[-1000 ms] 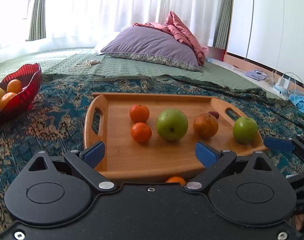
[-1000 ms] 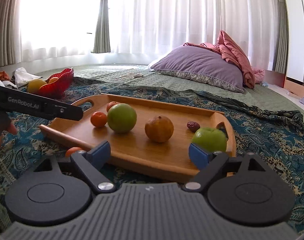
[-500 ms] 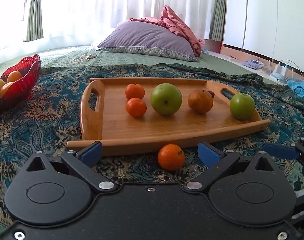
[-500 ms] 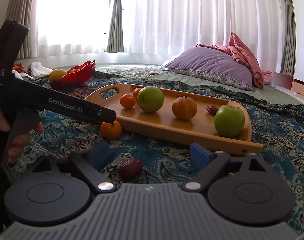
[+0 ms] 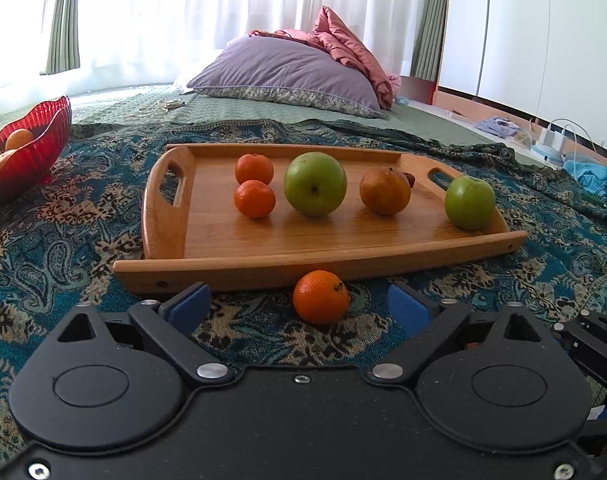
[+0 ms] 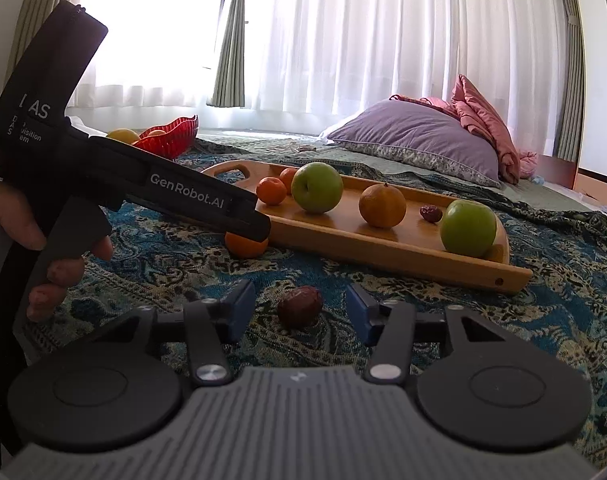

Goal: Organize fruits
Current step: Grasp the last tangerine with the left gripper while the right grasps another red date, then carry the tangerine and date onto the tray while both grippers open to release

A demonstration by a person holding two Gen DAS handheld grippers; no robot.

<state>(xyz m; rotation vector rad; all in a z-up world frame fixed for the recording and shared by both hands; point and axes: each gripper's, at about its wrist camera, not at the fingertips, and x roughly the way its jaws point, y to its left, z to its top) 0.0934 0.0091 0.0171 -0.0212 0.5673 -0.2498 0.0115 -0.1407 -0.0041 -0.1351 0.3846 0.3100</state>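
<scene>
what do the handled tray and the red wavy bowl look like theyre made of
Handled wooden tray: looks like bamboo or light wood with a smooth satin finish; fine straight grain lines and warm honey colour show. Red wavy-rimmed bowl: probably glass or clear plastic; it is translucent, ribbed and glossy, with light passing through.

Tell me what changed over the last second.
Both grippers pulled back from the wooden tray: the left gripper now frames the loose tangerine, the right gripper the dark date on the cloth. Nothing gripped; the tray's fruit stayed put.
</scene>
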